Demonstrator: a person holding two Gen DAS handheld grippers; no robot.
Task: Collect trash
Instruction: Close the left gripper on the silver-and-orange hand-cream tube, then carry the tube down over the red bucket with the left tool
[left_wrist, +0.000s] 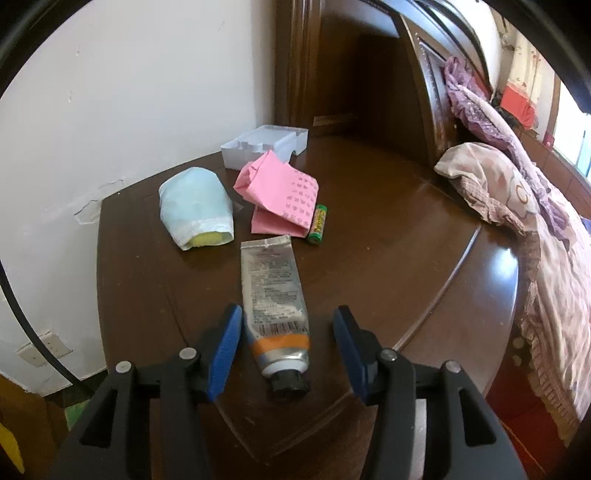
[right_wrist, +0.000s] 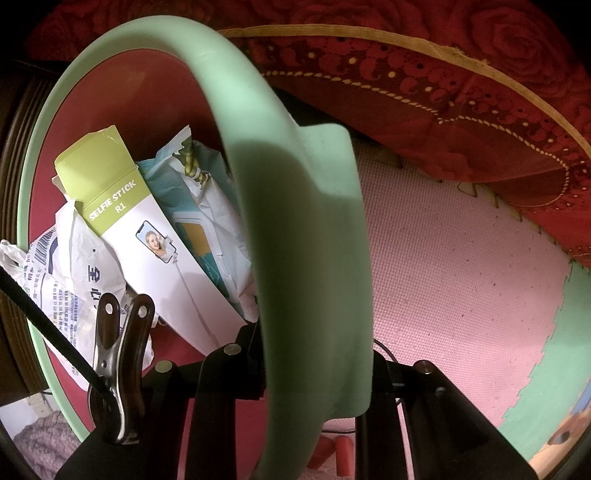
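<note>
Inside green-rimmed bin (right_wrist: 122, 51), selfie-stick box (right_wrist: 147, 236) and wrappers, right gripper (right_wrist: 314, 354) fingers clamped on bin rim, left gripper (left_wrist: 288, 332) fingers apart astride tube (left_wrist: 275, 302) near surface (left_wrist: 388, 236) front edge.

Tube (left_wrist: 273, 295) on table (left_wrist: 388, 221) — battery (left_wrist: 318, 224) behind.

The left gripper (left_wrist: 288, 325) fills the lower frame: black angular arms with round silver pivot pins, ending in blue padded fingers (left_wrist: 225, 350). The right gripper (right_wrist: 314, 354), lower centre, shows the same black linkage and silver pins; its fingertips are hidden.
</note>
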